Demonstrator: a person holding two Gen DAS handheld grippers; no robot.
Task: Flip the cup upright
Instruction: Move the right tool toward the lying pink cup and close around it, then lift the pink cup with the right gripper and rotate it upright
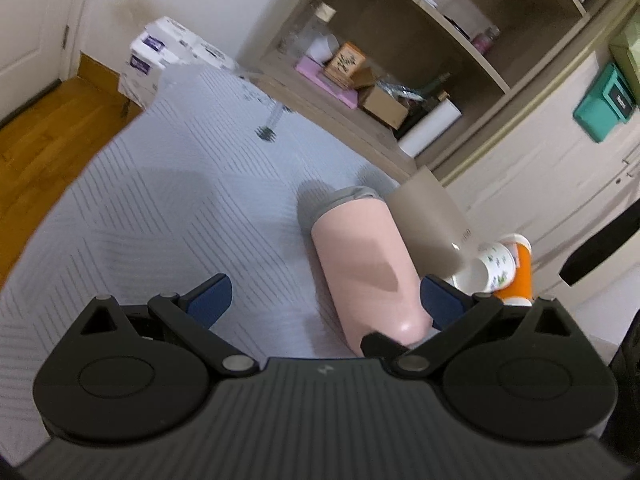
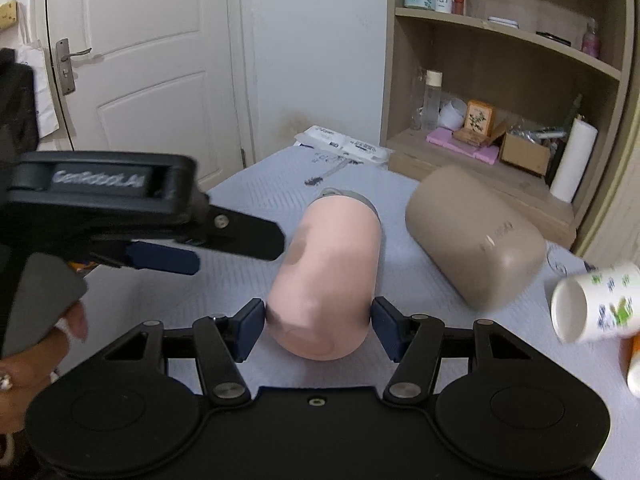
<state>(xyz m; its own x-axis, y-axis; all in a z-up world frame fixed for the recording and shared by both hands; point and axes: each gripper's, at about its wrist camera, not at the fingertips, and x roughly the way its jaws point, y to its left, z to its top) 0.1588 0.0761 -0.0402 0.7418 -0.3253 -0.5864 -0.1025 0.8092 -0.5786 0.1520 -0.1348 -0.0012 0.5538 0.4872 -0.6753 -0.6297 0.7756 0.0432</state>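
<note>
A pink cup [image 2: 326, 276] lies on its side on the pale striped table cover [image 2: 240, 200], base toward me, grey rim pointing away. It also shows in the left wrist view [image 1: 360, 264]. My right gripper [image 2: 318, 328] straddles the cup's base, blue pads close on either side; the left pad seems to touch, a small gap shows at the right pad. My left gripper [image 1: 324, 300] is open, hovering left of the cup; it also shows in the right wrist view [image 2: 224, 248].
A tan cup [image 2: 476, 236] lies on its side right of the pink one. A white floral cup [image 2: 596, 304] and an orange cup [image 1: 520, 276] lie further right. A shelf unit [image 2: 500, 128] with clutter stands behind. A door [image 2: 140, 60] is at back left.
</note>
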